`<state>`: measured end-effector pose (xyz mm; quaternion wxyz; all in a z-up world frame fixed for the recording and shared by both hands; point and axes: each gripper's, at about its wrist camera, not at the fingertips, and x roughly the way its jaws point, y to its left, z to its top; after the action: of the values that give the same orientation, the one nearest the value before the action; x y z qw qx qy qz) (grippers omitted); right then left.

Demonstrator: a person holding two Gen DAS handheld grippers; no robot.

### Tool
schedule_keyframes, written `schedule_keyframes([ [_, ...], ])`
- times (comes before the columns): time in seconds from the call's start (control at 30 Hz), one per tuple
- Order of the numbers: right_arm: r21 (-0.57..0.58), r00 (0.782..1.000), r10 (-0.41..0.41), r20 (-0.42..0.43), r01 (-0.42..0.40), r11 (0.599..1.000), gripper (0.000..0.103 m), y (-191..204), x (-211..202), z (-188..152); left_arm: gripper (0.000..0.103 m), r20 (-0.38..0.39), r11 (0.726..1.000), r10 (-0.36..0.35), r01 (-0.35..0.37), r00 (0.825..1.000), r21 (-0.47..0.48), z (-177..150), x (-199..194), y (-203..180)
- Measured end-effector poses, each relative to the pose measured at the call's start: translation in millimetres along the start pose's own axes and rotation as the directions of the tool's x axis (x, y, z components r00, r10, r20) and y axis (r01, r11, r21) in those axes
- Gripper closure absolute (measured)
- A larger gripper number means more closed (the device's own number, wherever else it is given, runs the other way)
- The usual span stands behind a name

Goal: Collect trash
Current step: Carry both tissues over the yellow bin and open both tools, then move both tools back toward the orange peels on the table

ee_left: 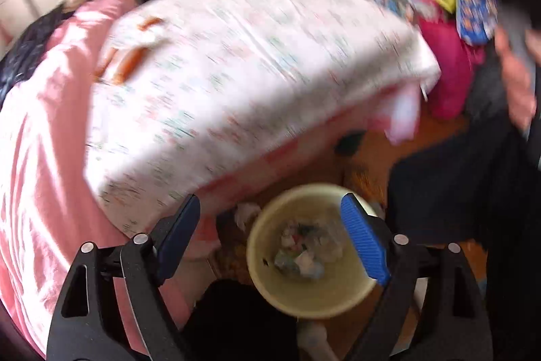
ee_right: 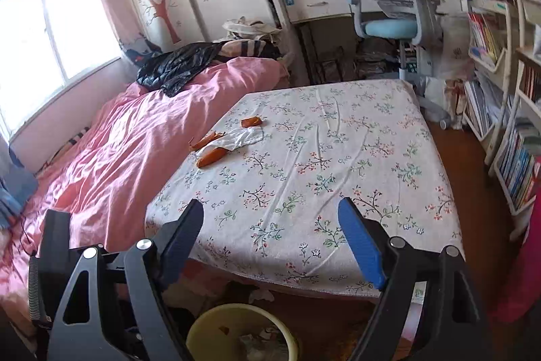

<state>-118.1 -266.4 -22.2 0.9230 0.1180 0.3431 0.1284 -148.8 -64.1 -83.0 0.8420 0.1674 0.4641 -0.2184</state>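
Left tool [ee_left: 270, 239]: jaws spread wide, nothing between them. It hangs above the yellow bin [ee_left: 309, 249], which stands on the wood floor [ee_left: 368, 154] just beside the near edge of the floral bed [ee_left: 243, 66]. Crumpled paper and wrappers [ee_left: 304, 251] lie in the bin's bottom. Left view is motion-blurred; fine detail not readable.

Right tool [ee_right: 270, 237]: jaws also wide apart, gripping nothing. It is over the near edge of the bed, with the bin rim [ee_right: 243, 332] low in view, between the fingers.

Trash on the floral sheet [ee_right: 304, 164]: three orange wrappers [ee_right: 211, 157] and a white crumpled plastic piece [ee_right: 241, 137], grouped near the sheet's left edge where it meets the pink duvet [ee_right: 111, 158]. Wrappers touch or overlap the white piece, except one small orange piece [ee_right: 251, 121] just beyond it.

Open room: rest of the sheet is bare. A floor strip runs between the bed's right edge and the bookshelves [ee_right: 507, 131]. Desk chair [ee_right: 395, 2] stands past the far edge.
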Motion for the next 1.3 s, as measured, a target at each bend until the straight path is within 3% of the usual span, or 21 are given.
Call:
schedule_keyframes([
  [0.07,0.086,1.0,0.016,-0.003,-0.016,0.996,0.024,-11.2,3.2,1.9,0.012,0.116,0.99,0.062,-0.047,0.991,-0.131,3.8,-16.2,27.1],
  [0.13,0.135,0.999,0.033,0.006,-0.034,0.99,0.024,-17.0,1.6,2.5,0.01,0.185,0.96,0.132,-0.08,0.974,-0.267,4.2,-26.8,52.3],
  [0.23,0.153,0.999,0.048,0.0,-0.048,0.987,0.024,-14.8,1.6,1.6,0.009,0.195,0.894,0.251,-0.149,0.948,-0.422,2.9,-34.6,82.0],
  [0.33,0.13,0.999,0.048,-0.019,-0.045,0.99,0.024,-9.0,5.0,-0.6,0.009,0.183,0.853,0.272,-0.148,0.945,-0.501,-0.8,-35.0,100.1],
  [0.4,0.098,0.999,0.038,-0.023,-0.036,0.995,0.024,-3.2,4.5,-1.2,0.008,0.171,0.85,0.277,-0.159,0.946,-0.502,-3.7,-34.0,102.1],
  [0.73,-0.028,0.999,0.01,-0.044,-0.011,1.0,0.024,15.8,7.1,-5.3,0.008,0.207,0.887,0.323,-0.219,0.924,-0.407,1.9,-29.9,79.2],
  [1.3,-0.088,0.998,-0.007,-0.066,0.001,0.996,0.024,29.6,15.0,-7.6,0.008,0.222,0.849,0.333,-0.189,0.917,-0.493,-1.8,-35.1,94.4],
])
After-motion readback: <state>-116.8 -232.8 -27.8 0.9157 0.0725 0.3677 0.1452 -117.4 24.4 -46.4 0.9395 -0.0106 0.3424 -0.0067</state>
